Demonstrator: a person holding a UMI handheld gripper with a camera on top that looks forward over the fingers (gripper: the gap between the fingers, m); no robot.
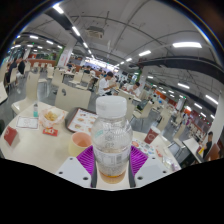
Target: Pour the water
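Currently we hold the bottle (111,135) upright, capped, fingers (84,160) clenched on it | amber liquid low inside | cup (81,141) just beside it on the counter (30,150) | pouring not yet begun.

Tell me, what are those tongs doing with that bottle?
A person's hand-held tongs are clamped on a clear plastic bottle with a white cap, both purple pads pressing its sides. It has a little amber liquid at the bottom and stands upright. Just behind it, on the table, sits an orange cup. Nothing is being poured yet. Food packets lie further back, and people sit in a big canteen hall beyond.
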